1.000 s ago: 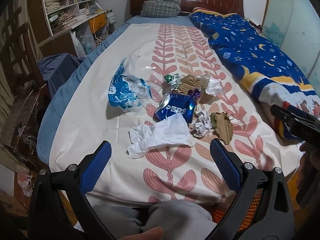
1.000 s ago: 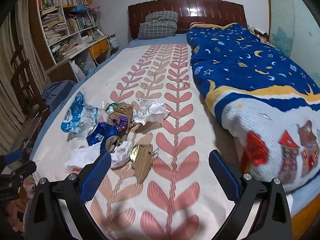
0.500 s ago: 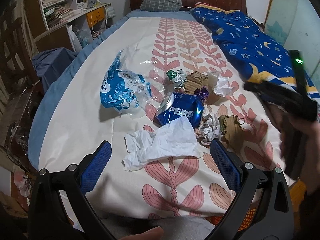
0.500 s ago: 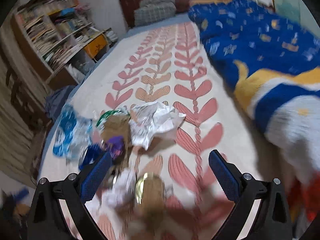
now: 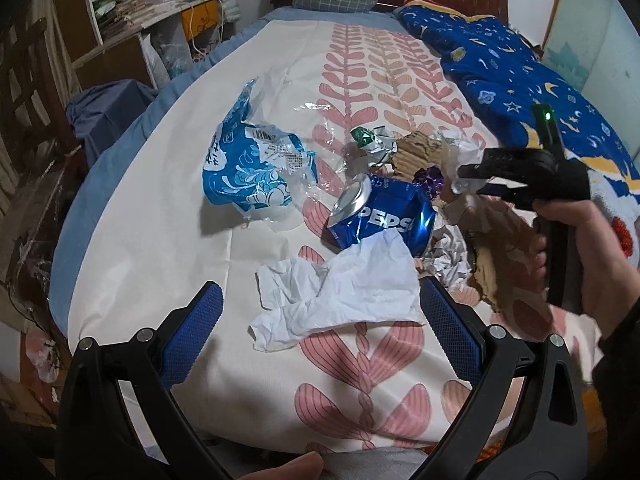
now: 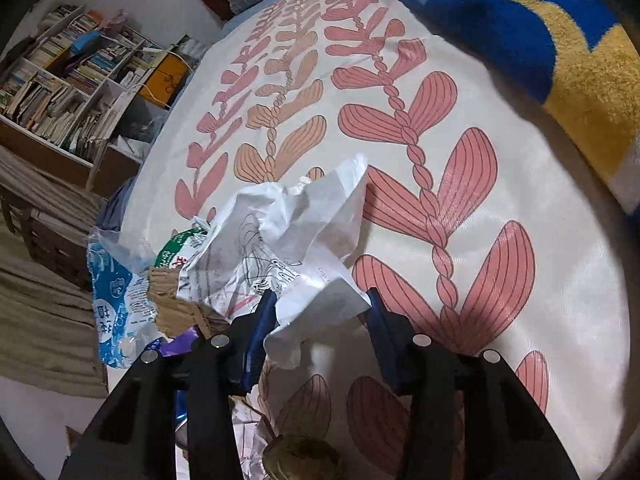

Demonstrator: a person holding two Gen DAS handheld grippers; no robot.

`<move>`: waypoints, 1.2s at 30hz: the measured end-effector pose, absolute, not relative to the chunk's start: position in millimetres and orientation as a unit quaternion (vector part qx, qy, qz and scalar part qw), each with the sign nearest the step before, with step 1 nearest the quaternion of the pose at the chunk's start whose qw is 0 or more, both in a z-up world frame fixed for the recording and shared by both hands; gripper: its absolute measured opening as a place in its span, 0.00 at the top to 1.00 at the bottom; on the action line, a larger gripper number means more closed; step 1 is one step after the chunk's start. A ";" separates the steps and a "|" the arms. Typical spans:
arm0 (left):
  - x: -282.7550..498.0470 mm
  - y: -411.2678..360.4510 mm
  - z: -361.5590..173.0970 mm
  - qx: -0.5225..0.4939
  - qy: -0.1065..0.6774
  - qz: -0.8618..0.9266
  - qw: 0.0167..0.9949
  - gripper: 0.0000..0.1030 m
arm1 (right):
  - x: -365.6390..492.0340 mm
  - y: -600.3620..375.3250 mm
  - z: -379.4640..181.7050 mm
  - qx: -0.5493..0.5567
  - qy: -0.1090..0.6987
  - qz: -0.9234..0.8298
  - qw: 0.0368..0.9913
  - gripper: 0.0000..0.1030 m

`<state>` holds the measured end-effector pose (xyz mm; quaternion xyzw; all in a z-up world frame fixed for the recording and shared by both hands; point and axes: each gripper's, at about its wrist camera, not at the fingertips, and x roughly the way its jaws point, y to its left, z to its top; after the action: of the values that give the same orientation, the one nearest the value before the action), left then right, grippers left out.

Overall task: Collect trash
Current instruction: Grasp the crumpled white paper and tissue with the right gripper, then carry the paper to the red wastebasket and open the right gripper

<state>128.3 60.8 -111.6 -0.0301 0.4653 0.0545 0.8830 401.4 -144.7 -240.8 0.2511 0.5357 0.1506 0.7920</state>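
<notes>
The trash lies in a pile on the bed [image 5: 132, 216], and the Pepsi can [image 5: 384, 216] sits in the middle of the pile. The crumpled white wrapper [image 6: 280, 248] lies just past the can, on the far side. It looks very light and thin, and it will bend and crinkle when squeezed. It may slip if only a small corner is caught, so I think the best place to pinch is the thick bunched edge that points at the right tongs [image 6: 320, 316].

That edge is now between the two fingers of the right tongs. The fingers are closing on it but do not press it yet, as far as I can tell.

The left tongs [image 5: 320, 328] are wide and hold nothing. They hang over the near side of the can, with the flat white tissue [image 5: 340, 292] lying between their fingers on the bed. The tissue is soft and light too. The can is stiffer, dented and smooth.
</notes>
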 end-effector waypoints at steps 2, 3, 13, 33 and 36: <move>129.8 60.6 -116.2 -0.018 0.468 0.054 0.882 0.05 | 400.3 -148.0 -237.2 0.257 0.533 0.157 0.791 0.59; 131.0 61.4 -118.3 -0.015 0.472 0.052 0.880 0.05 | 396.7 -150.9 -233.5 0.261 0.528 0.159 0.792 0.59; 164.8 51.8 -143.5 -0.021 0.520 0.007 0.854 0.05 | 316.8 -200.8 -170.7 0.270 0.478 0.185 0.815 0.59; 188.2 54.9 -193.2 -0.025 0.570 0.051 0.820 0.92 | 231.4 -257.9 -161.0 0.269 0.469 0.180 0.822 0.59; 183.3 62.8 -179.4 -0.032 0.558 0.055 0.828 0.95 | 219.4 -262.7 -154.1 0.266 0.463 0.182 0.826 0.59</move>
<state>183.3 62.8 -179.4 -0.0320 0.5577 0.0548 0.8276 219.4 -262.7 -154.1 0.2661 0.4632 0.1820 0.8255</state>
